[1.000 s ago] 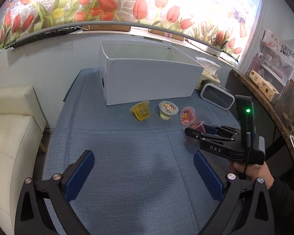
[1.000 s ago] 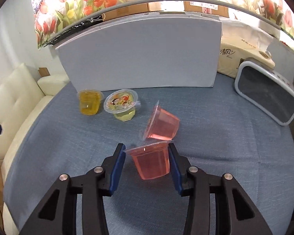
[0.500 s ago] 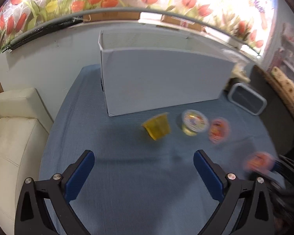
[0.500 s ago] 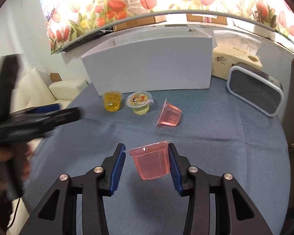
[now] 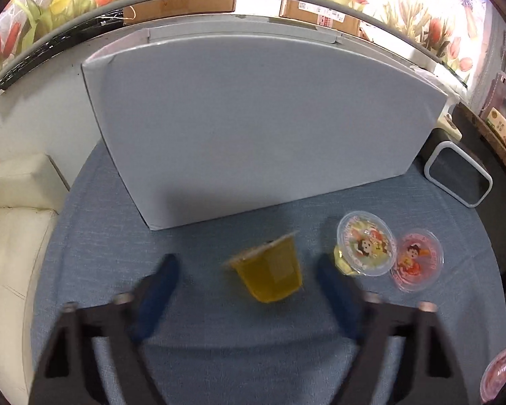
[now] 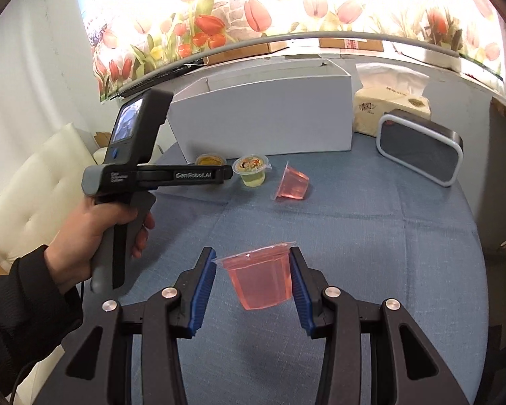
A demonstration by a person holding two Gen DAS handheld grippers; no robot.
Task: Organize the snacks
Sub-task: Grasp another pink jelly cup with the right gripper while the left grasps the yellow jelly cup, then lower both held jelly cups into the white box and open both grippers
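My right gripper (image 6: pixel 253 283) is shut on a pink jelly cup (image 6: pixel 259 280) and holds it above the blue table. My left gripper (image 5: pixel 249 280) is open with its blurred jaws on either side of an orange jelly cup (image 5: pixel 270 270); the cup shows no contact with them. A yellow-green jelly cup (image 5: pixel 366 248) with a cartoon lid stands to its right, and a second pink jelly cup (image 5: pixel 416 261) lies tipped beside that one. The white box (image 5: pixel 259 128) stands just behind them. In the right wrist view the left gripper's body (image 6: pixel 158 179) partly hides the orange cup (image 6: pixel 211 160).
A grey rounded speaker (image 6: pixel 421 152) and a tissue pack (image 6: pixel 391 104) sit at the table's back right. A cream sofa (image 5: pixel 13 236) is left of the table. The held pink cup shows at the left view's lower right edge (image 5: pixel 499 374).
My left gripper has moved forward and down until its jaws flank the orange cup. My right gripper has lifted and pulled back with the pink cup.
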